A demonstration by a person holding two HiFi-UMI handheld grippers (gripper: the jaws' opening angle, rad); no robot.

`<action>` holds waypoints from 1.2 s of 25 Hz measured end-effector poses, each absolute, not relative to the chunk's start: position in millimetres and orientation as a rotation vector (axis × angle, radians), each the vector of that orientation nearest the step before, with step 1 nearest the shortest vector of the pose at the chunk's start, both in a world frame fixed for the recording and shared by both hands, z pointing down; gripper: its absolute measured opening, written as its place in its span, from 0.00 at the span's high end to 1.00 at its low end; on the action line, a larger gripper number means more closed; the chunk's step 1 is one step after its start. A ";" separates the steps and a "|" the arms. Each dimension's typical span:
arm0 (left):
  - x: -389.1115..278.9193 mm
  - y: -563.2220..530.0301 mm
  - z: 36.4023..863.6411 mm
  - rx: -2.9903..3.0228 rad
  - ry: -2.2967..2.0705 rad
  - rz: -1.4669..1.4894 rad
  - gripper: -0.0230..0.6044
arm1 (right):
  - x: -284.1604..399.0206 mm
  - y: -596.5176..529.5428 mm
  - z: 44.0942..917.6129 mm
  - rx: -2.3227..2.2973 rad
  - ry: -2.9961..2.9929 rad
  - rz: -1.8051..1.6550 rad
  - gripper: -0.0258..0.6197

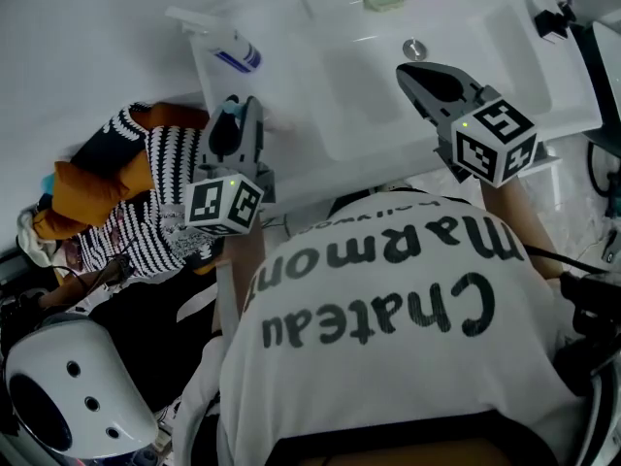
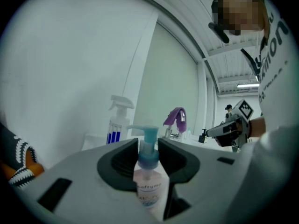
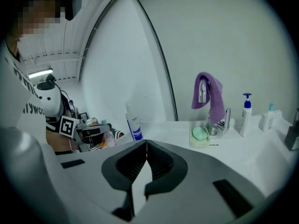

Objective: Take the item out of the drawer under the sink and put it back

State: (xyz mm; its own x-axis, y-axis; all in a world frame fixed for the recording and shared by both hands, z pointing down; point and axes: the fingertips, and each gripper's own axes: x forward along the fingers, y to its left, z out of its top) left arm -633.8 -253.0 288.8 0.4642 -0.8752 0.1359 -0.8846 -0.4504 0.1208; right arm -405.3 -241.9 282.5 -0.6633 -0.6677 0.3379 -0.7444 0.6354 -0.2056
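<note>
White counter, one tool gripping, one shut and empty

White counter (image 1: 291, 37) carries a sink basin (image 1: 364, 105) and an upright spray bottle (image 1: 228, 49) at its left end. The right tool (image 1: 406, 70) hovers over the basin, jaws together on nothing. The left tool (image 2: 148, 146), at the counter's front left edge, clamps a small pump bottle (image 2: 150, 185) just below its teal pump head.
</note>
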 end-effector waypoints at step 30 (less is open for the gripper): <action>-639.1 -250.4 309.2 2.479 -1.587 0.135 0.76 | -417.9 -245.5 286.8 1.074 -2.672 0.426 0.94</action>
